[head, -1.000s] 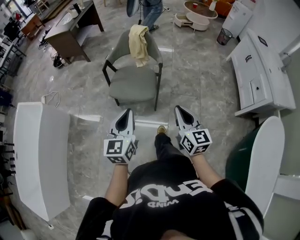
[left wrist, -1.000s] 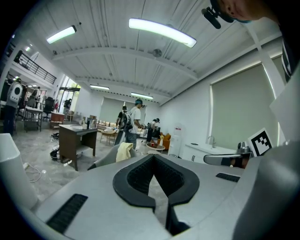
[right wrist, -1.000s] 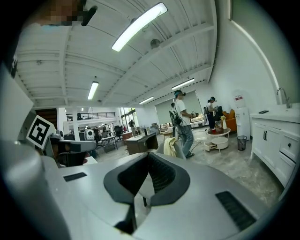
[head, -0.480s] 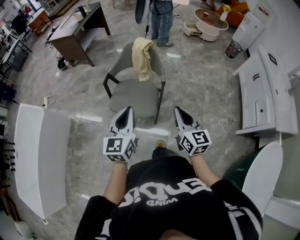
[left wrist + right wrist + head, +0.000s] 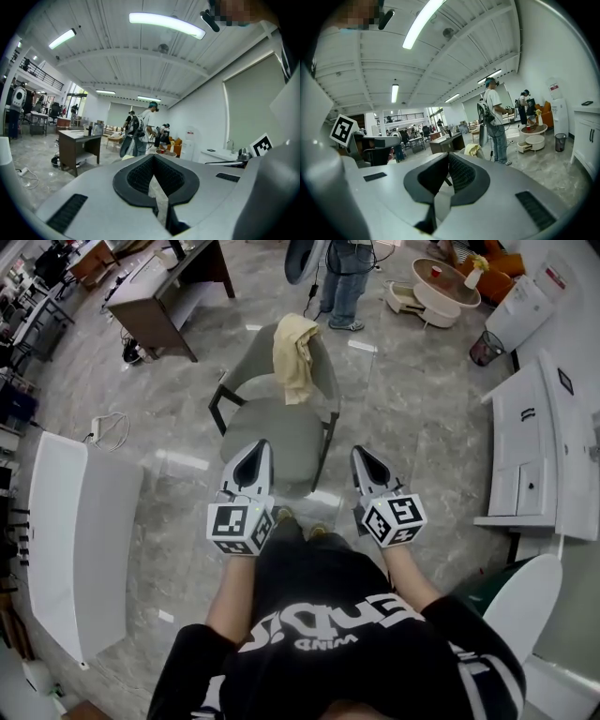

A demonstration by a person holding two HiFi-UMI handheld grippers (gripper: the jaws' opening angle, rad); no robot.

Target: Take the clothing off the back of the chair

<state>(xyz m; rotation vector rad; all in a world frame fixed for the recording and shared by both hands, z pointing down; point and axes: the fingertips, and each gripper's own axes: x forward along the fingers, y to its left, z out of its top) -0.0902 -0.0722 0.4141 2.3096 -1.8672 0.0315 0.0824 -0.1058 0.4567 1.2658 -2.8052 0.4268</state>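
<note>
pale yellow clothing hangs over the chair back. left gripper and right gripper, at the chair's front, sit pinched together, empty; going in like that might shove it off behind.

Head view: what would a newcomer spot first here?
The pale yellow garment draped over the back of the grey chair, in the middle of the floor, stands out most. Just below it, the left tool and right tool point toward the chair, both shut and empty, near its seat's front edge. A standing person is just beyond the chair.
</note>
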